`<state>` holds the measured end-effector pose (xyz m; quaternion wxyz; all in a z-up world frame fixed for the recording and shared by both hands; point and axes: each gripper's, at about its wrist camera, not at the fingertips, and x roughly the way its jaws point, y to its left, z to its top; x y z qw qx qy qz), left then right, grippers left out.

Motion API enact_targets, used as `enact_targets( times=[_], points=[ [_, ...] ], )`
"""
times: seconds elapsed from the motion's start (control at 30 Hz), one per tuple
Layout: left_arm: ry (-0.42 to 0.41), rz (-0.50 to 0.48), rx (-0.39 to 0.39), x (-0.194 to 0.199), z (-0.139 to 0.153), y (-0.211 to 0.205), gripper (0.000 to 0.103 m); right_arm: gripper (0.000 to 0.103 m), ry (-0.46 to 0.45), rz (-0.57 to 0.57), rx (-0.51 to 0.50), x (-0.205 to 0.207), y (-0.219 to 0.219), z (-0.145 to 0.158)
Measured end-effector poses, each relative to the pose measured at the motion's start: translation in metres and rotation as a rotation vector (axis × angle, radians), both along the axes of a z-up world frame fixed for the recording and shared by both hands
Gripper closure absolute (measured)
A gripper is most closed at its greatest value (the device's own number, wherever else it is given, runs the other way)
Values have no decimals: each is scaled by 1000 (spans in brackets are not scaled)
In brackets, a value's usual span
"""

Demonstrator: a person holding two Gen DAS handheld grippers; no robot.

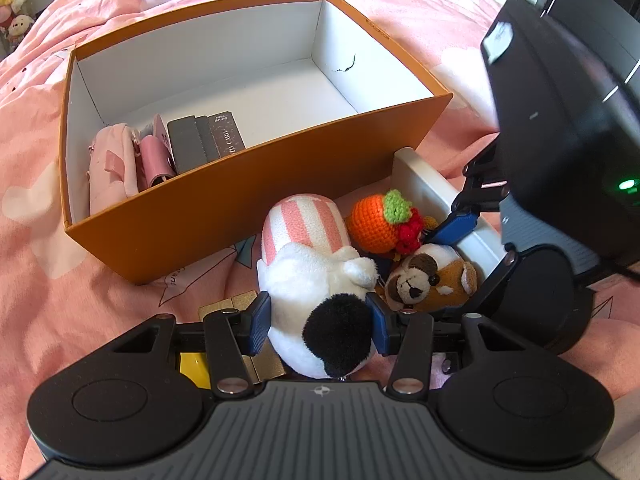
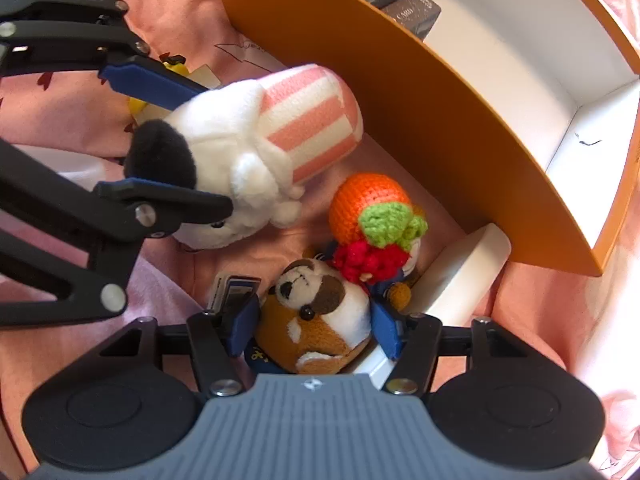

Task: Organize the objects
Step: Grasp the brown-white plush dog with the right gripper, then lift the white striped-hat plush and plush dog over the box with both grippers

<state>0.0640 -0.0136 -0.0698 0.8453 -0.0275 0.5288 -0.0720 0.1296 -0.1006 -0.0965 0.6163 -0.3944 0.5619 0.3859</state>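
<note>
A: The left claw (image 1: 318, 322) has its blue pads pressed on both sides of the white plush toy (image 1: 320, 280), the one with a black ear and a pink-and-white striped end. It is gripped, slightly tilted, just in front of the orange box (image 1: 248, 204).

B: And the right claw (image 2: 314, 328)?

A: Its jaws stand apart around the brown-and-white plush dog (image 2: 316, 320), pointing straight down. The pads look close to its sides, but I cannot tell that they squeeze it.

B: What lies beside the dog?

A: An orange crocheted fruit (image 2: 368, 208) with a green leaf and red tuft, touching it, and a white tray (image 2: 460, 276) by the box corner.

B: The surface?

A: A bed with a pink quilt (image 1: 36, 216). Plush toys (image 1: 14, 0) sit far off in the room's corner.

B: Any writing?

A: Inside the box, next to a pink pouch (image 1: 110, 168), a dark card pack (image 1: 226, 134) reads "TO CARD"; the rest is too small.
</note>
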Motion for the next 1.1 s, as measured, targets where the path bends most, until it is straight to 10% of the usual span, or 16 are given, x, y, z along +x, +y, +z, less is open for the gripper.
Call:
enact_targets(
  times=[0.4,0.7,1.1],
  points=[
    [-4,7,-7,-2,1,2,47,42,-30,-37,34,4,-13,8],
    [-2,59,-121,-3,17,24,47,42,-30,-72,143,12,-35,48],
    [10,109,-89,-14,40,44,47,42,-64,-132,360,22,-63,121]
  ],
)
